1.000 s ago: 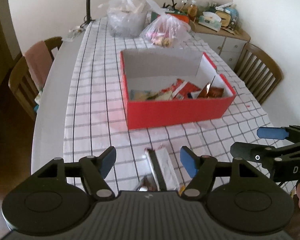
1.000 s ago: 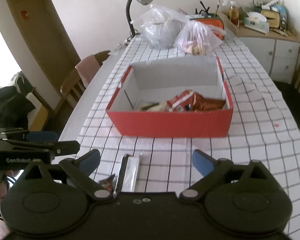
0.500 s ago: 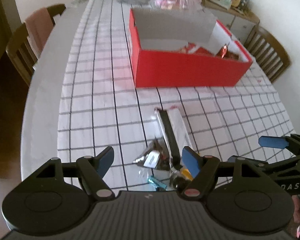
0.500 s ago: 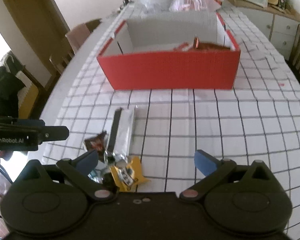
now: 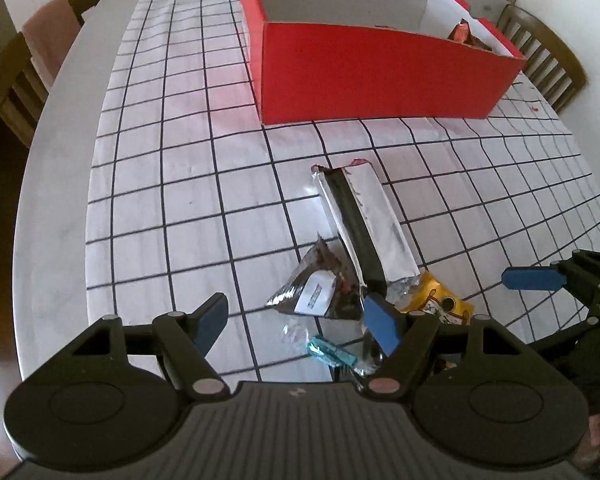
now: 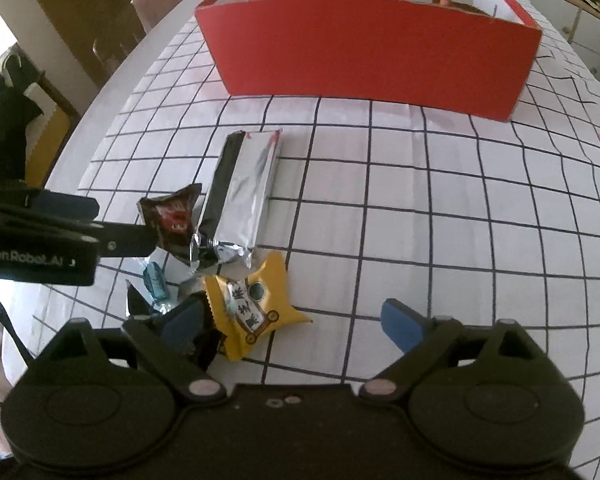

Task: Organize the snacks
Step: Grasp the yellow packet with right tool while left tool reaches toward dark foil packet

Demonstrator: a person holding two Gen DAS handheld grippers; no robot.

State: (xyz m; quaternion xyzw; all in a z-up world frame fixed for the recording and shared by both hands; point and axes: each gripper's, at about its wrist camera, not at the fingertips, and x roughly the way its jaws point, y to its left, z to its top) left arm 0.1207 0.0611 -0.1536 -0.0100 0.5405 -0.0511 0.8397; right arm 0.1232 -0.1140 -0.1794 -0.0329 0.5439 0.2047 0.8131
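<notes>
A red box (image 5: 380,72) (image 6: 364,60) with snacks inside stands on the checked tablecloth. In front of it lie a long silver packet (image 5: 364,224) (image 6: 240,196), a dark triangular packet (image 5: 316,288) (image 6: 172,216), a yellow packet (image 5: 440,300) (image 6: 248,304) and a small teal candy (image 5: 332,354) (image 6: 156,280). My left gripper (image 5: 296,324) is open, low over the dark packet and the candy. My right gripper (image 6: 296,320) is open, low over the yellow packet, its left finger beside it.
Wooden chairs stand at the table's left (image 5: 16,76) and far right (image 5: 548,52). A cabinet (image 6: 592,28) is at the far right. The rounded table edge (image 5: 40,200) runs along the left.
Both grippers have moved down and forward toward the loose snacks; the packets and the box look larger and nearer. Both stay open.
</notes>
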